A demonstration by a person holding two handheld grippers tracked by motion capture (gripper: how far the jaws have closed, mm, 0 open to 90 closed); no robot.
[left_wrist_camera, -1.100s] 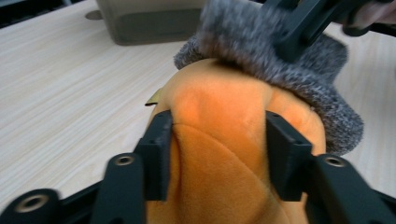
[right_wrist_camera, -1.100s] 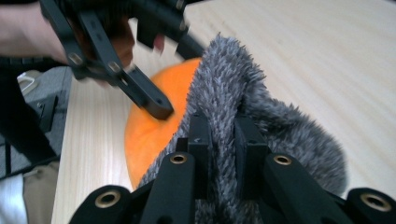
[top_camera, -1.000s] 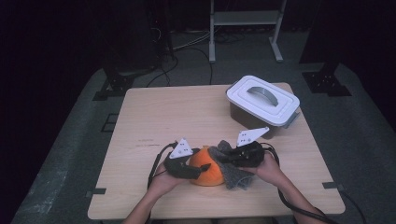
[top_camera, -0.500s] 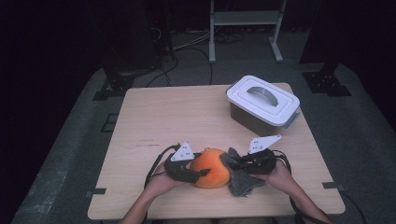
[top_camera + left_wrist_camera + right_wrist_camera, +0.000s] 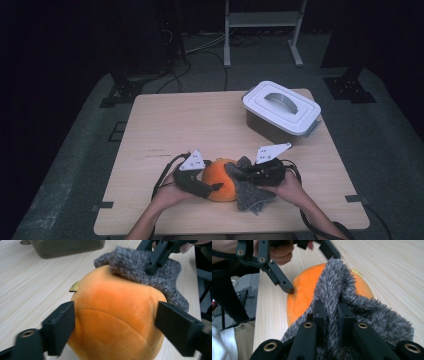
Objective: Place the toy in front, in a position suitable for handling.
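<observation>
In the lower middle of the high view, the orange plush ball (image 5: 222, 179) lies on the wooden table (image 5: 200, 125), near its front edge. The left gripper (image 5: 210, 186) grasps the ball, with one jaw pressed on each side of it. The right gripper (image 5: 239, 176) is clenched on a fold of the grey fuzzy cloth (image 5: 251, 192), which is draped over the right part of the ball. A closed white-lidded box (image 5: 282, 111) stands in the upper right of the table.
</observation>
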